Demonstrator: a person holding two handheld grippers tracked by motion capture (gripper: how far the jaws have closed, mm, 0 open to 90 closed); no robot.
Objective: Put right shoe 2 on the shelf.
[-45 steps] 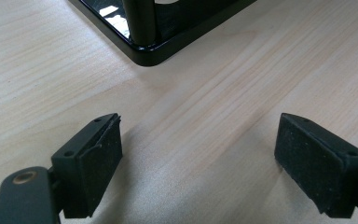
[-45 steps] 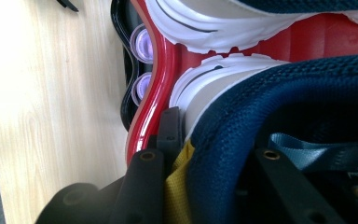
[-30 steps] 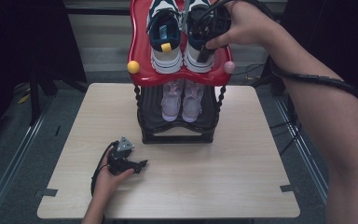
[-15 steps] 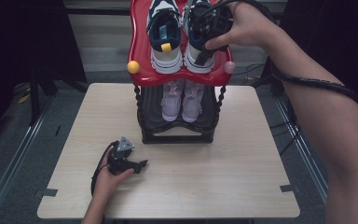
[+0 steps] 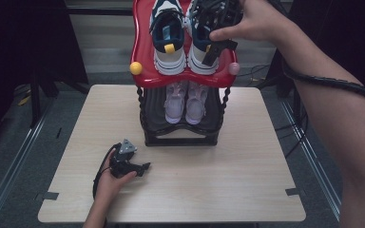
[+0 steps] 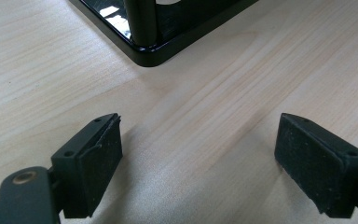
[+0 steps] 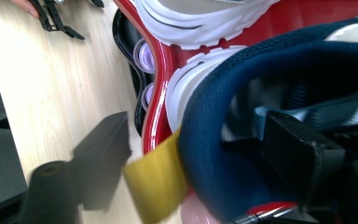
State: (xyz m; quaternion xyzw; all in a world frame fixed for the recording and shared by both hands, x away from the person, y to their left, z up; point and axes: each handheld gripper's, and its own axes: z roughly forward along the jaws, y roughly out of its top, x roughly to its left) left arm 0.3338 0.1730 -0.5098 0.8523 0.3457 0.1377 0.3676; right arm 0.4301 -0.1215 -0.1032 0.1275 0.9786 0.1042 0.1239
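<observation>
The right gripper [image 5: 214, 40] works at the top red shelf [image 5: 142, 57] of the shoe rack [image 5: 180, 137], which stands at the far edge of the table [image 5: 218, 180], midway along it. Its jaws stand apart astride the heel collar of the right-hand navy and white sneaker [image 7: 270, 93]: one jaw sits inside the shoe opening, the other outside the heel beside the yellow pull tab [image 7: 156, 184]. Whether the pads already press the collar cannot be told.

The second sneaker [image 5: 167, 40] rests just beside it, nearer the shelf's left edge. A pale pair [image 5: 186, 102] occupies the lower black shelf.

Handling judgement: the sneaker is likely light, with a soft padded collar that yields under pressure and a stiffer sole. The heel collar is the sound hold; clamp firmly, since the fabric may slip and the toe will tend to droop.

The left gripper [image 6: 200, 154] rests on the table near its left front corner, jaws wide apart and holding nothing.
</observation>
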